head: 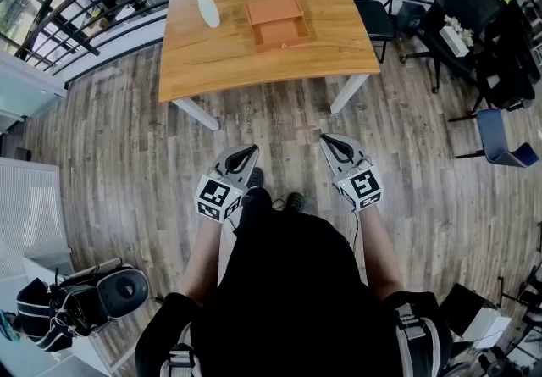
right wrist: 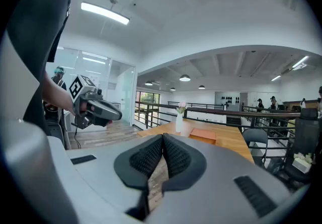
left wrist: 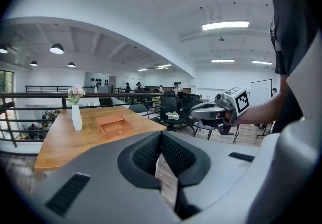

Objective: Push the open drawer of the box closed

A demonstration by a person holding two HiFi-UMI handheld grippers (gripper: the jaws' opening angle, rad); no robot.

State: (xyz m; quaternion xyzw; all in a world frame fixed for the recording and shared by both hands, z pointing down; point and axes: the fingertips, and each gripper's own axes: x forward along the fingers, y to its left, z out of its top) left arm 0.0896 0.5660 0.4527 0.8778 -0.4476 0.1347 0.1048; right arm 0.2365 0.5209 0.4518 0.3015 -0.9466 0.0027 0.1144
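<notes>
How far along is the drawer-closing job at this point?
Nothing done: the drawer of the orange wooden box stands open on the wooden table. Left gripper and right gripper, both shut and empty, hang over the floor, short of the table. Left: approach, push.

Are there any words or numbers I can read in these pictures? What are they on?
None can be read.
The left gripper and right gripper carry black-and-white square markers, not letters.
The box and vase show no print.

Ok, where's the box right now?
In the head view, the box sits on the wooden table, right of the vase, its drawer open on the near side.
</notes>
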